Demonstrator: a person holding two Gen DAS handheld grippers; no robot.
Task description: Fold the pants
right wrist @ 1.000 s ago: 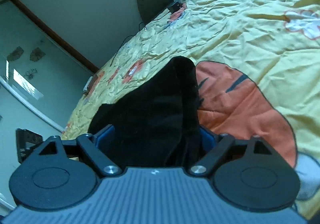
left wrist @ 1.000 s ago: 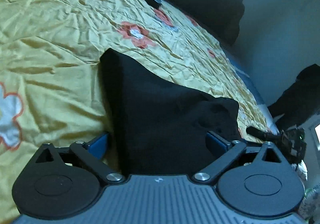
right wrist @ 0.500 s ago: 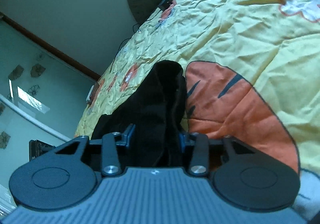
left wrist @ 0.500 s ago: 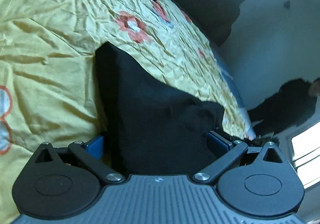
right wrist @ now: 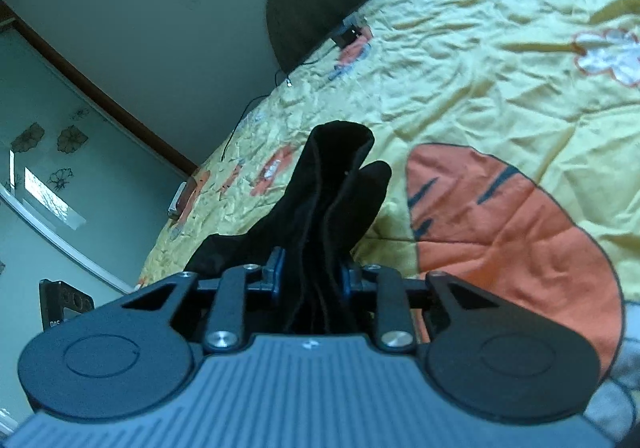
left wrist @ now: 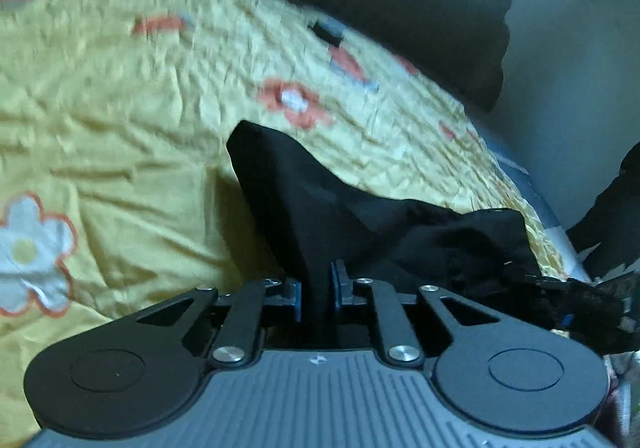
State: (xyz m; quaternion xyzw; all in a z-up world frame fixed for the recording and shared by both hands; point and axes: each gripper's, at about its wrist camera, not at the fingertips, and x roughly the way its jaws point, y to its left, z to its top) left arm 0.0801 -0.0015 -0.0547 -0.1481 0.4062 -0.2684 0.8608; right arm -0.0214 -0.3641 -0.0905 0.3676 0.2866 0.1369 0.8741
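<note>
The black pants (left wrist: 320, 204) lie on a yellow flowered bedspread (left wrist: 120, 108). My left gripper (left wrist: 318, 288) is shut on a pinched fold of the pants near its edge. The cloth runs ahead and to the right, where the other gripper (left wrist: 576, 300) shows at its far corner. In the right wrist view my right gripper (right wrist: 311, 276) is shut on a thick bunch of the pants (right wrist: 332, 188), which rises ahead in upright folds. The fingertips of both grippers are mostly buried in cloth.
A dark headboard or cushion (left wrist: 380, 0) stands at the far end of the bed. A small black device with a cable (right wrist: 352, 34) lies on the bedspread near it. A wall and a glass door (right wrist: 60, 168) are to the left of the bed.
Both grippers were open around the pants one second ago. The right closed on the cloth first, then the left. The pants are now bunched up between the jaws.
</note>
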